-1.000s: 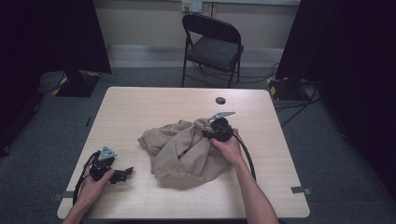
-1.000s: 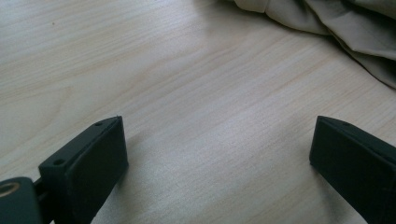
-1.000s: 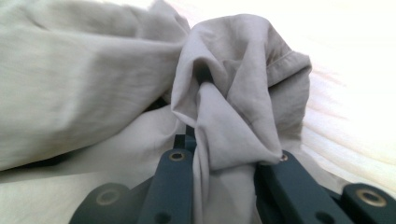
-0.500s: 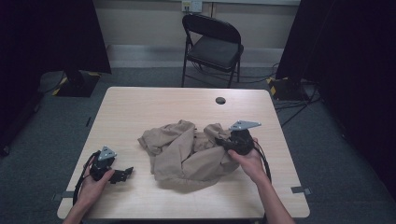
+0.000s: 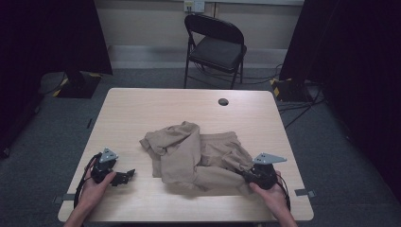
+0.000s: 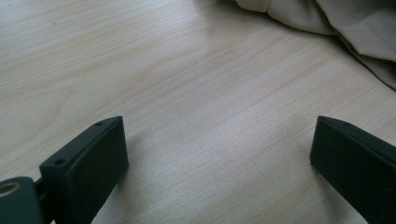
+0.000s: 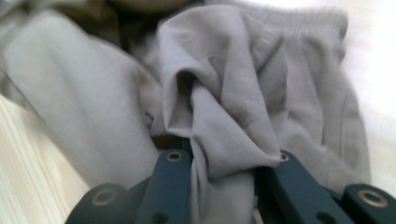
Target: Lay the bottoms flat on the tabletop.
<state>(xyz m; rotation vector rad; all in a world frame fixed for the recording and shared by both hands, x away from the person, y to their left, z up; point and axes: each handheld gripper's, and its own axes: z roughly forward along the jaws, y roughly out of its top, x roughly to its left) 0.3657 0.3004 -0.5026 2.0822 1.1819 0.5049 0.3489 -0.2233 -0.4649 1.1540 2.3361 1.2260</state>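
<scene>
Now the tan garment (image 5: 196,158) lies stretched wider across the middle of the table (image 5: 156,106), since the right gripper (image 5: 246,176), clamped on a fold of it, has dragged that edge toward the near right corner. That suggests spreading is underway. The left gripper (image 5: 124,176) rests open on bare wood; no writing is legible.
</scene>
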